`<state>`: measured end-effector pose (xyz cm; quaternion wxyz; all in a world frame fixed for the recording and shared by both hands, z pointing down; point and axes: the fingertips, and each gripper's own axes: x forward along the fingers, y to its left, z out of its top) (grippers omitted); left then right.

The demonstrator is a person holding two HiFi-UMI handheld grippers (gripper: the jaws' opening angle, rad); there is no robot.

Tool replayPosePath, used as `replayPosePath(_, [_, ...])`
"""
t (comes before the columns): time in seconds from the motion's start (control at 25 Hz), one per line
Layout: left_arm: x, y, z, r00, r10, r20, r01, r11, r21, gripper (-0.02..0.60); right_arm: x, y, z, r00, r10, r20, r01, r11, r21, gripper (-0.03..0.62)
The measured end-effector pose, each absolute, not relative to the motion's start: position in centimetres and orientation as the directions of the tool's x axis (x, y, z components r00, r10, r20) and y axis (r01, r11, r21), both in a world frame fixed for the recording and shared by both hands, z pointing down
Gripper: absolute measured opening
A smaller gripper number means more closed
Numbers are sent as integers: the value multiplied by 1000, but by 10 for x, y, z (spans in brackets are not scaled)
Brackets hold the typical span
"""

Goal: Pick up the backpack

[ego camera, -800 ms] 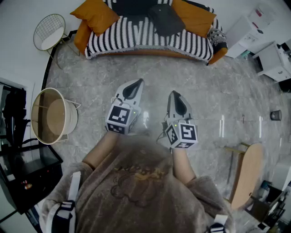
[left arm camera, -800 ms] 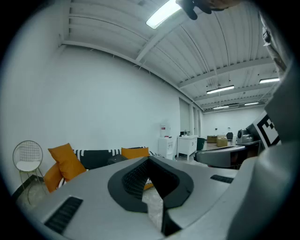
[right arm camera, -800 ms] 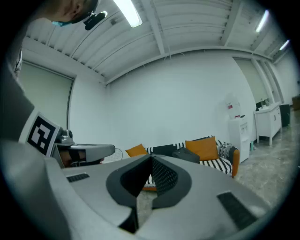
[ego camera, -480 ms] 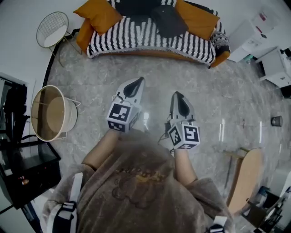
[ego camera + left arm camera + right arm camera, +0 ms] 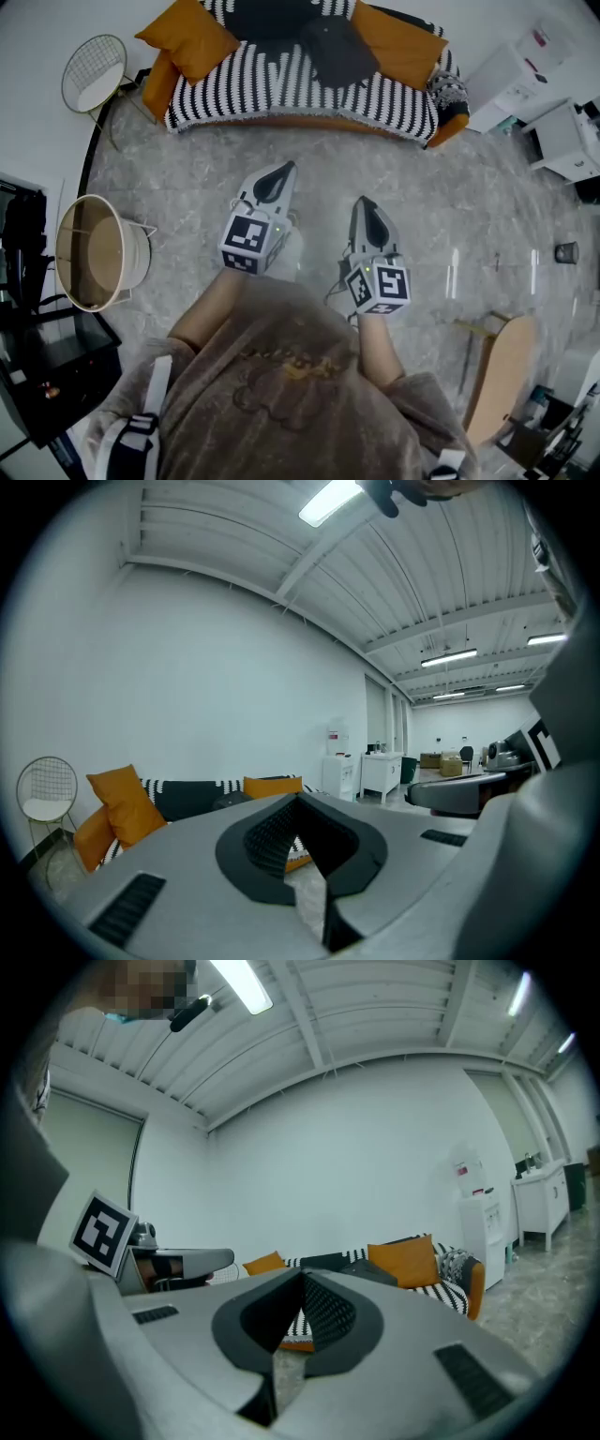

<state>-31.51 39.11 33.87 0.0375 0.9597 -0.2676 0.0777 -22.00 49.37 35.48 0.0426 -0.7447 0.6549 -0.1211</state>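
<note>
Head view: left gripper (image 5: 279, 172) and right gripper (image 5: 366, 205), jaws pressed together on nothing.
The soft dark backpack (image 5: 337, 49) lies on the striped sofa (image 5: 272, 82), between orange cushions (image 5: 187, 37); a round cream basket (image 5: 138, 259) stands on marble floor (image 5: 469, 206).

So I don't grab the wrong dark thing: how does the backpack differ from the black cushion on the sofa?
The backpack lies forward on the seat, right of centre; the black cushion leans on the backrest, mid-sofa. The backpack looks charcoal and lumpy; the black cushion is darker and flat. Both sit on the striped sofa between orange cushions.
</note>
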Motion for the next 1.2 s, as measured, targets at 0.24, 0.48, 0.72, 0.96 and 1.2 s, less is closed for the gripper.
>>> replayPosePath(0.24, [-269,341,345,851,-489,191,-504,-862,42,0,-176,446,358,125,-984,131,-962,-152,-225,2])
replayPosePath(0.48, [-228,287,342,862,-462,207,-481,-875,53,0,-135,391,354,144,-979,143,-957,-174,-234,2])
replayPosePath(0.72, [-195,229,338,868,-447,215,-465,-885,37,0,-100,337,352,164,-975,153,-951,-197,-238,2])
replayPosePath(0.96, [-170,178,337,881,-422,216,-438,-898,35,0,-72,282,348,190,-971,148,-948,-221,-229,2])
replayPosePath(1.2, [-149,141,337,889,-405,214,-420,-907,29,0,-55,248,348,208,-968,144,-944,-237,-230,2])
